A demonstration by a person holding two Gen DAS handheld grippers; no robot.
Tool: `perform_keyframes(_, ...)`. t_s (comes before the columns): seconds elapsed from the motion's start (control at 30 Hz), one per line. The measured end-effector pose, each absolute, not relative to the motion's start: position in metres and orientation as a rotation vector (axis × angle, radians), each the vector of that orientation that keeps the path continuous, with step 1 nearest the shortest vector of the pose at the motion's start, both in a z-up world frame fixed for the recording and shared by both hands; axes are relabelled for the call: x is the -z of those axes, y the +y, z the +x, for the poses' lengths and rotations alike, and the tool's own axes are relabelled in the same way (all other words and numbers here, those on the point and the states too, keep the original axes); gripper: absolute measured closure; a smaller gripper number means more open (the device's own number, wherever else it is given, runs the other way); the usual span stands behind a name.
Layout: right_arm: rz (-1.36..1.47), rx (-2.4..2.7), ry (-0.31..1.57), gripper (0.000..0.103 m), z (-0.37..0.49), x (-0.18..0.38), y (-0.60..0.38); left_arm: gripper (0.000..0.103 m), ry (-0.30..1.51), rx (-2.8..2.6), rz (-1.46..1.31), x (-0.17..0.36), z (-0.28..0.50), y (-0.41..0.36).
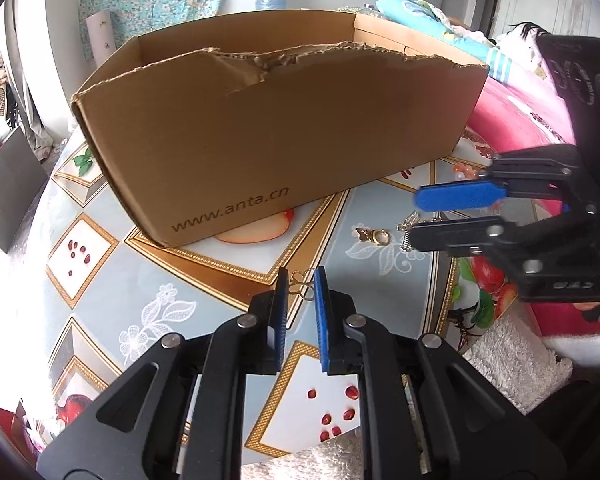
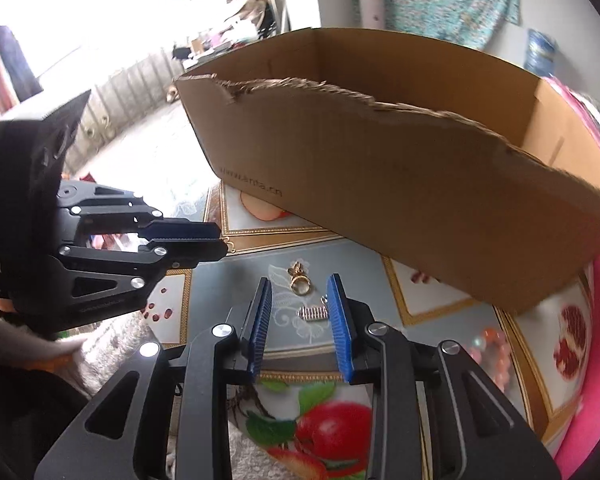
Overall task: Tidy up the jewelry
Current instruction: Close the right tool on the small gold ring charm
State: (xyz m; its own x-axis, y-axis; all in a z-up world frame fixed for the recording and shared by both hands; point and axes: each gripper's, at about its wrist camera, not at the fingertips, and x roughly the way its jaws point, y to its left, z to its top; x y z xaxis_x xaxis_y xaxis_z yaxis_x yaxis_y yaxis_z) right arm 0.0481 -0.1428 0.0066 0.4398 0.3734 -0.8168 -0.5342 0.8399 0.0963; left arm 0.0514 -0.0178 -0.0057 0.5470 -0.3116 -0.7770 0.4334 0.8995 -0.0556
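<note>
Left gripper (image 1: pixel 301 282) pinching thin gold chain (image 1: pixel 303 285) | right gripper (image 2: pixel 299 294) open above silver spring piece (image 2: pixel 313 313) | you're mid-pickup; next, close on it, then carry both into brown cardboard box (image 1: pixel 276 128)

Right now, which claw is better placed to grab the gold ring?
Right. The right claw stands open with the gold ring just ahead. The left claw already pinches a thin gold piece.
</note>
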Motion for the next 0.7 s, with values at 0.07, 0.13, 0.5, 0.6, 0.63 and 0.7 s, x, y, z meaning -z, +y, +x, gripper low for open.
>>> perform_keyframes(0.07,-0.222,-0.581,0.978,0.074,0.054,-0.002,-0.137,0.091,0.885,0.442,0.151,0.006,0.049,-0.018)
perform_keyframes(0.13,-0.25,-0.59,0.999,0.074,0.059,0.003,-0.133,0.091,0.88,0.443,0.152,0.006,0.047,-0.017)
perform_keyframes(0.5,-0.303,-0.602,1.02,0.091,0.062,0.008,-0.128,0.091,0.871,0.46,0.137,0.007,0.046,-0.01)
perform_keyframes(0.6,-0.287,-0.606,1.026,0.092,0.064,0.008,-0.127,0.091,0.87,0.459,0.132,0.007,0.046,-0.009)
perform_keyframes(0.63,-0.281,-0.607,1.025,0.092,0.064,0.009,-0.127,0.091,0.869,0.459,0.131,0.007,0.045,-0.008)
perform_keyframes(0.7,-0.275,-0.604,1.025,0.092,0.064,0.01,-0.127,0.091,0.865,0.458,0.132,0.006,0.044,-0.008)
